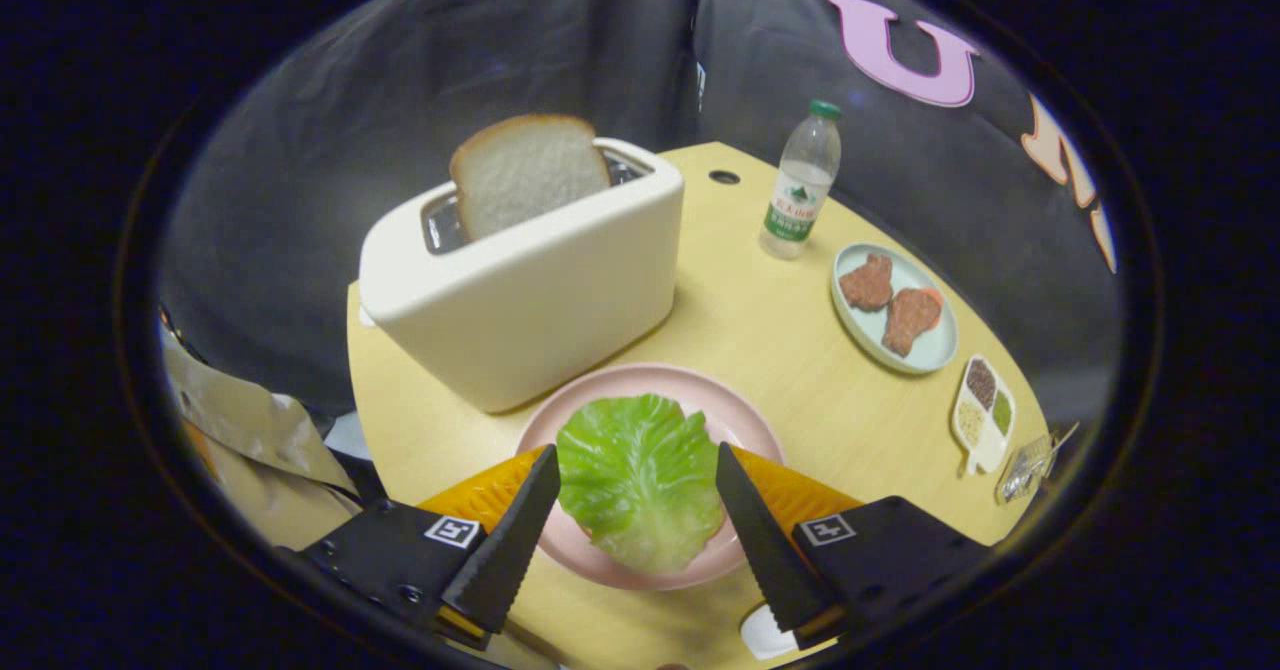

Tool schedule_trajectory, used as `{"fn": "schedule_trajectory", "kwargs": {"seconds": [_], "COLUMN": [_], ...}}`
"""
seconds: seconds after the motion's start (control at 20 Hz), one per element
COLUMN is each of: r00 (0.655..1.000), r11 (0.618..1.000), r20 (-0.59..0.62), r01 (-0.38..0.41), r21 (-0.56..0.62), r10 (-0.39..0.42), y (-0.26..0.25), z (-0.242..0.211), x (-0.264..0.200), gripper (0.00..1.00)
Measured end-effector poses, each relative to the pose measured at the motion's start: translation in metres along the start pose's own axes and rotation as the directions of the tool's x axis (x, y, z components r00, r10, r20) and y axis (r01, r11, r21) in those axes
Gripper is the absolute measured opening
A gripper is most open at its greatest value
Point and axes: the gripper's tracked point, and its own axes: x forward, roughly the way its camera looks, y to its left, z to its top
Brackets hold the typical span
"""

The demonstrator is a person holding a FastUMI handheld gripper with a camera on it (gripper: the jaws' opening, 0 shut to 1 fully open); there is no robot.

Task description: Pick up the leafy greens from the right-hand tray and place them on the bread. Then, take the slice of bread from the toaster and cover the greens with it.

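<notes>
Gripper: the two-finger gripper (635, 475) sits at the bottom centre of the frame, its fingers spread wide, one on each side of the leaf; no contact with it can be made out, and nothing is held.
Greens: a light green, crinkled lettuce leaf (638, 480) lies flat between the fingers, low in the frame. Whether bread lies under it cannot be told.
Plate: a round pale pink plate (640, 380) carries the leaf, just in front of the toaster.
Toaster: a cream-white, rounded two-slot toaster (525, 290) stands in the centre left of the frame, beyond the fingers.
Bread: a slice of white bread with a brown crust (525, 175) stands upright in the toaster's near slot, at the upper centre.
Table: a light yellow wooden table (760, 340) bears everything.
Bottle: a clear plastic water bottle with a green cap (800, 185) stands upright at the upper right.
Meat dish: a pale blue round plate (935, 350) with two reddish-brown pieces lies at the right.
Small tray: a white divided dish (985, 415) with seeds and powders lies near it, lower right.
</notes>
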Motion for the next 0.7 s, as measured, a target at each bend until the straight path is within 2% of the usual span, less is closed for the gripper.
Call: {"fn": "schedule_trajectory", "kwargs": {"seconds": [0.4, 0.7], "r00": [0.997, 0.991], "r11": [0.999, 0.996], "r20": [0.082, 0.12], "r01": [-0.011, -0.071], "r21": [-0.037, 0.059], "r10": [0.014, 0.063], "y": [0.029, 0.062], "z": [0.078, 0.13], "x": [-0.024, -0.013], "gripper": [0.99, 0.99]}}
